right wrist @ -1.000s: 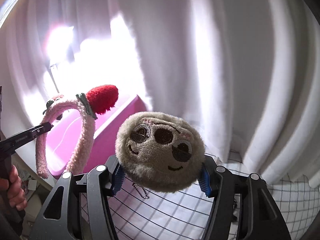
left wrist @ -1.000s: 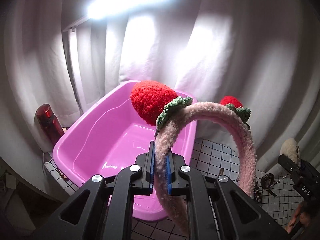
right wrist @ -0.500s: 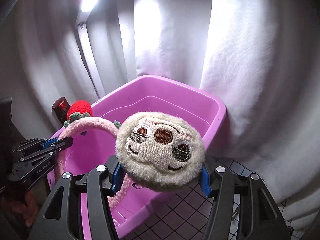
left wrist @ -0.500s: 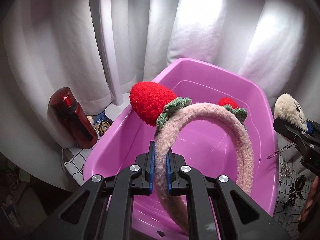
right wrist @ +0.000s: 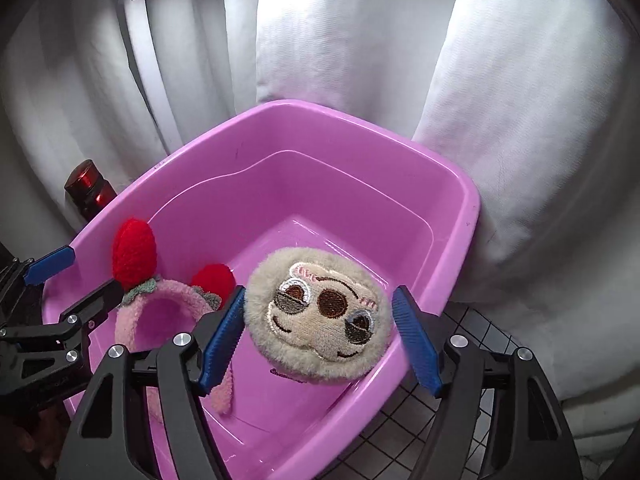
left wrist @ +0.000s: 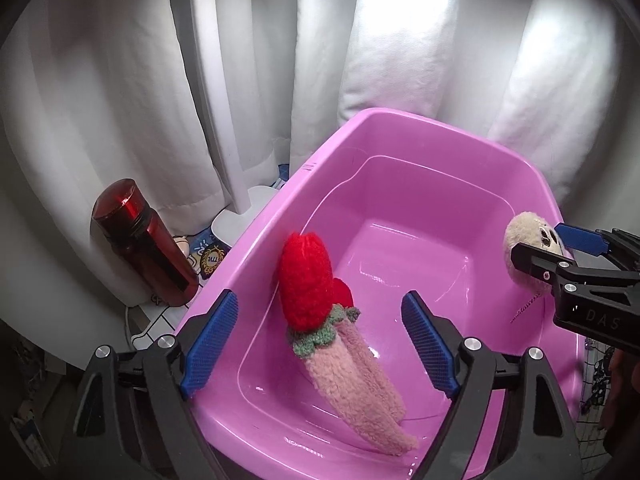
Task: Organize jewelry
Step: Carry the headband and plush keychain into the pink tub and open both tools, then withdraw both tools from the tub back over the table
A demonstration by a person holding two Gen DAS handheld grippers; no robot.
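- A dark red bottle (left wrist: 140,240) stands at the left of the frame.
- White curtain (left wrist: 400,60) fills the top.
- A white lamp post (left wrist: 216,92) rises at the upper left.

A white tabletop (right wrist: 472,392) with a black grid pattern shows at the lower right of the right wrist view. On it sits a pink tub (left wrist: 400,128), with a dark red bottle (left wrist: 144,244) and a white lamp base (left wrist: 248,212) standing to the tub's left.
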